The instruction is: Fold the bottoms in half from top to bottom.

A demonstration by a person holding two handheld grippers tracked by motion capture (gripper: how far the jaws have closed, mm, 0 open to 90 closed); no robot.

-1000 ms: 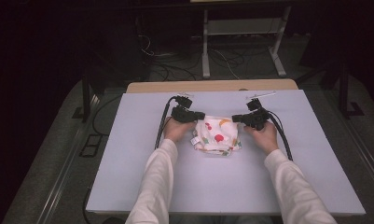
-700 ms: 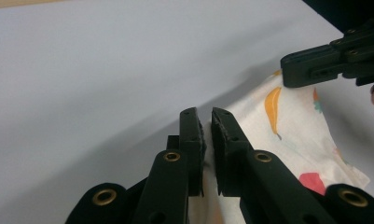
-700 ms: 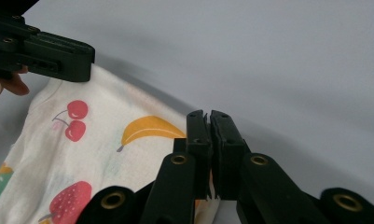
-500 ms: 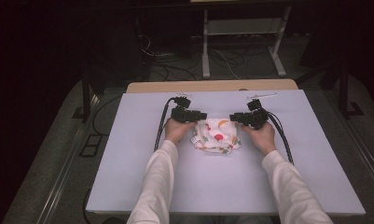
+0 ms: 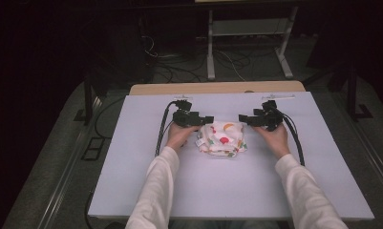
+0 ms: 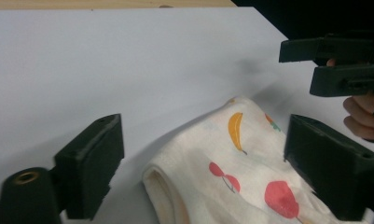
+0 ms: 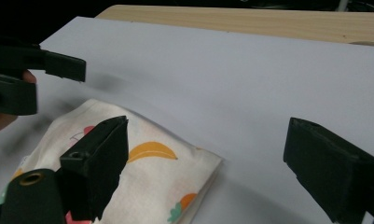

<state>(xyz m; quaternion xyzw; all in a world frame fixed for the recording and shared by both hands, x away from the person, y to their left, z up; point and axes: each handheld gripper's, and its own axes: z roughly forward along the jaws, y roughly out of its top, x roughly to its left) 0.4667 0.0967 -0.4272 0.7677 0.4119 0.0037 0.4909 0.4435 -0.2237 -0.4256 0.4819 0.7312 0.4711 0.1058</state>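
Left gripper view is showing the left gripper (image 6: 203,172) with its jaws standing wide apart, having just been opening, and the folded cloth (image 6: 231,177) is lying loose between them, pressed by neither pad. The cloth's rolled near edge is running off the bottom of that frame, so its full outline is getting cut off there, and the right-hand jaw is hiding a strip of the fruit print. Over in the right gripper view, the right gripper (image 7: 205,172) is likewise spreading wide, jaws just opened, with one corner of the cloth (image 7: 152,186) lying under the left jaw and bare table beneath the other; that jaw is covering part of the print, and whether it is grazing the fabric is hard to say.

Moving outward, the high view is showing both grippers, left (image 5: 206,119) and right (image 5: 242,118), flanking the cloth (image 5: 222,139) near the middle of the pale table (image 5: 227,191), towards its far half. The jaw tips are looking small and dark there, too small to judge. White sleeves are coming in from the near edge, cropped at the bottom, and the room beyond the far side is sitting in darkness.
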